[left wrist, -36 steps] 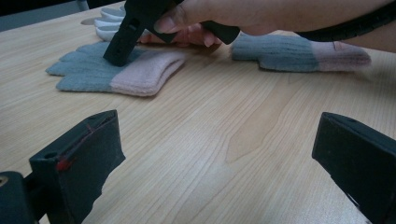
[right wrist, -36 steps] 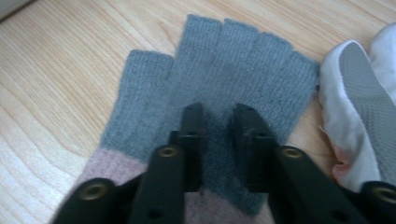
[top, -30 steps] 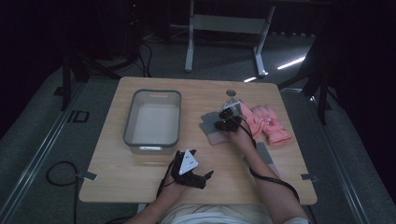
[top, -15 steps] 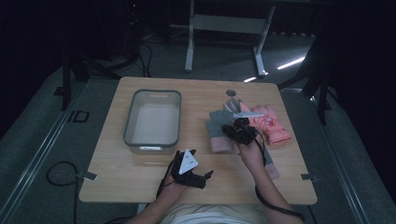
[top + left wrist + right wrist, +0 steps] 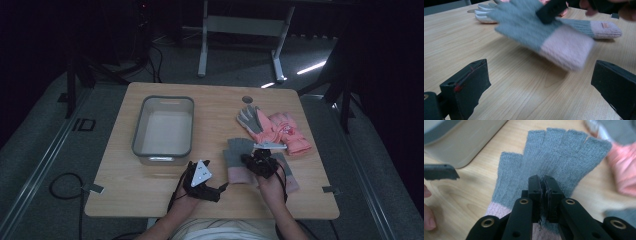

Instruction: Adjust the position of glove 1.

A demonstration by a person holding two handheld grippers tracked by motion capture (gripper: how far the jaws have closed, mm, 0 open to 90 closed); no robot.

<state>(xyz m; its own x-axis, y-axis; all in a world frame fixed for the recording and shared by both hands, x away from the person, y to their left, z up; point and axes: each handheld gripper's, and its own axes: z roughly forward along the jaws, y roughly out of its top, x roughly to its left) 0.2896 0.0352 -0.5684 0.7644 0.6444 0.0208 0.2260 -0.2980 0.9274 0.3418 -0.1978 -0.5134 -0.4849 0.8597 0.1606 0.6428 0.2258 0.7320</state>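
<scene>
Right gripper view has the right gripper [image 5: 543, 185] with its jaws pressed together, pinching a fold of the grey knit fingerless glove with a pink cuff [image 5: 554, 160] around the palm. That glove hangs just above the light wooden table [image 5: 150, 185], between the grey-rimmed plastic bin [image 5: 141, 145] and the pink padded gloves [image 5: 285, 132]. The left gripper [image 5: 212, 189] sits near the front edge, jaws spread wide, holding nothing. Worry from here, I'd say: it's only a thin pinch of stretchy knit, so a quick swing could let the fabric slip out.
</scene>
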